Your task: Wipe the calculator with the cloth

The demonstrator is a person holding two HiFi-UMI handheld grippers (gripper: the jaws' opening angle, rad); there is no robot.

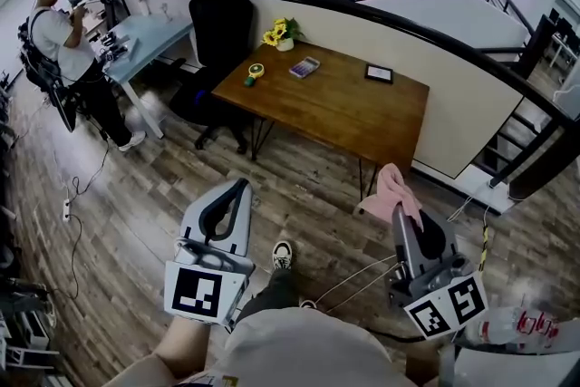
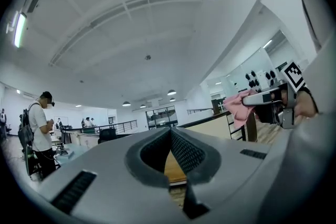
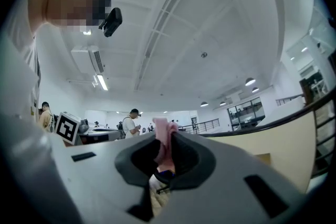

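Note:
The calculator (image 1: 304, 67) lies at the far side of a wooden table (image 1: 344, 109), well ahead of both grippers. My right gripper (image 1: 397, 208) is held over the floor in front of the table, shut on a pink cloth (image 1: 388, 189) that bunches out past its tips. In the right gripper view the cloth (image 3: 165, 140) is pinched between the jaws. My left gripper (image 1: 240, 187) is also over the floor, to the left, with its jaws together and nothing in them (image 2: 170, 131). The left gripper view shows the cloth (image 2: 239, 107) off to the right.
On the table are yellow flowers (image 1: 280, 33), a small green and yellow object (image 1: 255, 73) and a dark tablet (image 1: 379, 73). A black office chair (image 1: 220, 23) stands at the table's left end. A person (image 1: 68, 50) stands by a pale blue desk (image 1: 154, 33) at far left. Stairs (image 1: 521, 145) descend at right.

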